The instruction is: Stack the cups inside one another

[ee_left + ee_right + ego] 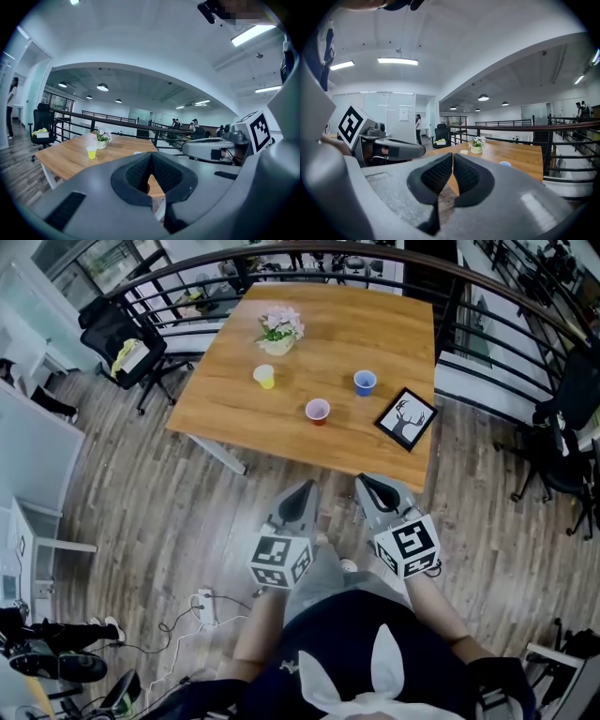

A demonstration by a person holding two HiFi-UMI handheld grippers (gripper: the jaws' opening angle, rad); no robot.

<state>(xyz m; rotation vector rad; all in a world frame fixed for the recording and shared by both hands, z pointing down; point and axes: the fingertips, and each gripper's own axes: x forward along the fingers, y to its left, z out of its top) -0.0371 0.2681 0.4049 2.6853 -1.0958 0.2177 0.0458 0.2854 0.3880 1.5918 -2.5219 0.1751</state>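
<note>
Three small cups stand apart on the wooden table [375, 324]: a yellow cup [265, 377] at the left, a pink cup [318, 411] nearest the front edge, and a blue cup [365, 382] at the right. Both grippers hover over the floor, short of the table's front edge. My left gripper [305, 488] is shut and empty; my right gripper [364, 482] beside it is shut and empty too. The left gripper view shows its jaws [151, 155] closed and the yellow cup [91, 152] far off. The right gripper view shows the yellow cup [463, 152] and blue cup [505, 163] beyond its closed jaws [453, 156].
A flower pot [279, 331] stands behind the yellow cup. A framed deer picture [406, 418] lies at the table's front right corner. A black railing [506, 306] runs behind and right of the table. Office chairs [122, 338] stand at the left and right. Cables lie on the floor [202, 606].
</note>
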